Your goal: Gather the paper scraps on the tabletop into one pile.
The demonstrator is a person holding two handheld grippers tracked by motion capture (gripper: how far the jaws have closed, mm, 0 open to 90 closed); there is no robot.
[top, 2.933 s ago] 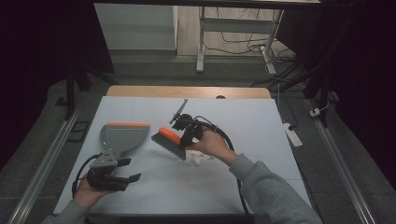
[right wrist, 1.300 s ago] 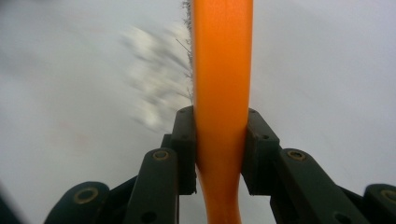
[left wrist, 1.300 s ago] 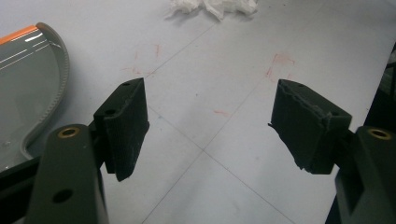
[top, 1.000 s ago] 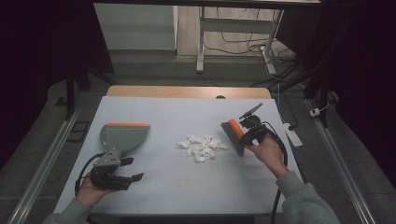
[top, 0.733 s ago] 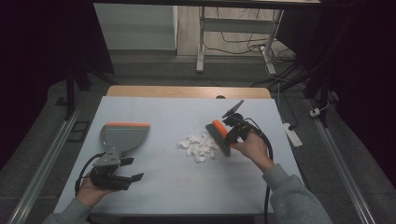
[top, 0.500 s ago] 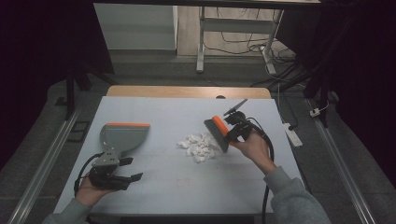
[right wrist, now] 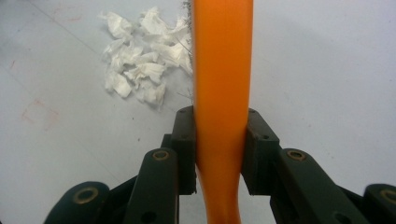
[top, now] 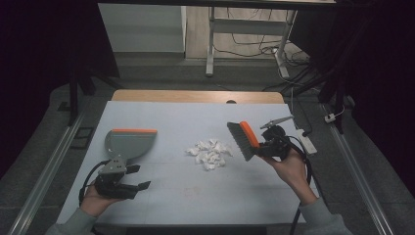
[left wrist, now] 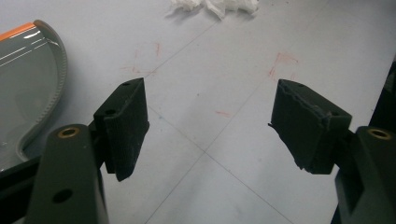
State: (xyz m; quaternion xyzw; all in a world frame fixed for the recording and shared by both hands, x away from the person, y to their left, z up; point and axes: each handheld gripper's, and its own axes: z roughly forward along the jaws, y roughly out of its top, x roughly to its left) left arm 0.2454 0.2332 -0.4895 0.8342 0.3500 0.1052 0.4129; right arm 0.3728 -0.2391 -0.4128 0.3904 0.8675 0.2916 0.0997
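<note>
My right gripper clamps the stiff orange-handled brush beside featherlight crumpled white paper scraps; my left gripper gapes empty.

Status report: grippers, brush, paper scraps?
Right gripper shut on brush. Left gripper open beside dustpan. Paper scraps piled between, nothing in the way.

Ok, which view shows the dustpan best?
The high view: the whole dustpan lies on the table, orange edge away from the person. The left gripper view catches one curved corner; the right gripper view adds nothing.
</note>
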